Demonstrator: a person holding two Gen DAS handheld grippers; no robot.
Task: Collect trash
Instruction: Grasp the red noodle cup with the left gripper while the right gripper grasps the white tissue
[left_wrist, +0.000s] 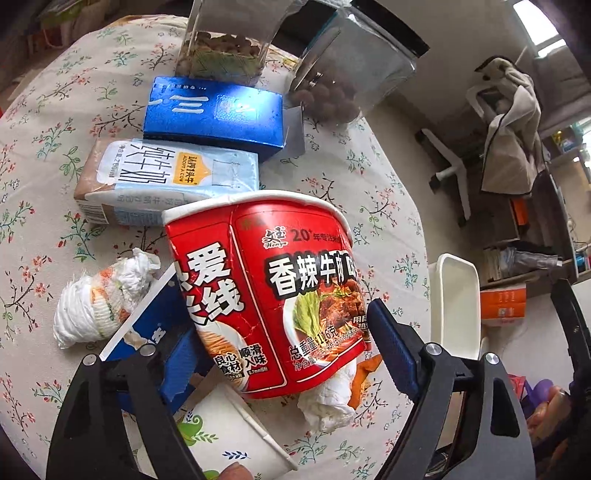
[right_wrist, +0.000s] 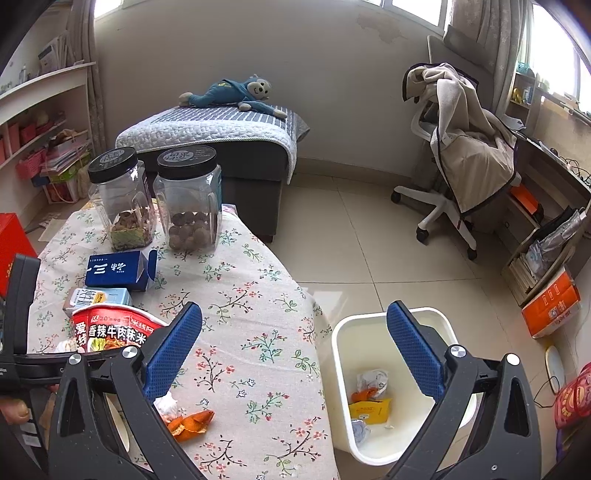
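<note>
A dented red paper noodle cup lies tilted between the blue pads of the left tongs, its white rim pointing away from them. The jaws stand wide on either side of the cup with each pad right at its wall. Whether they press on it cannot be told.

Under the cup, close in front of the tongs, are a crumpled white tissue and a white paper cup printed with green leaves. Just outside the left pad lies a dark blue carton, and beyond that a second wad of white tissue stained orange. Farther ahead of the tongs, past the noodle cup, a pale blue milk carton and a blue cardboard box lie flat on the floral tablecloth, with two clear plastic jars with black lids standing behind them.

The right tongs are spread apart and hold nothing. They hang above the table's edge. Their left pad is over the cloth near a scrap of orange peel, and their right pad is over a white plastic waste bin on the tiled floor. Wrappers and peel lie in the bottom of the bin.
</note>
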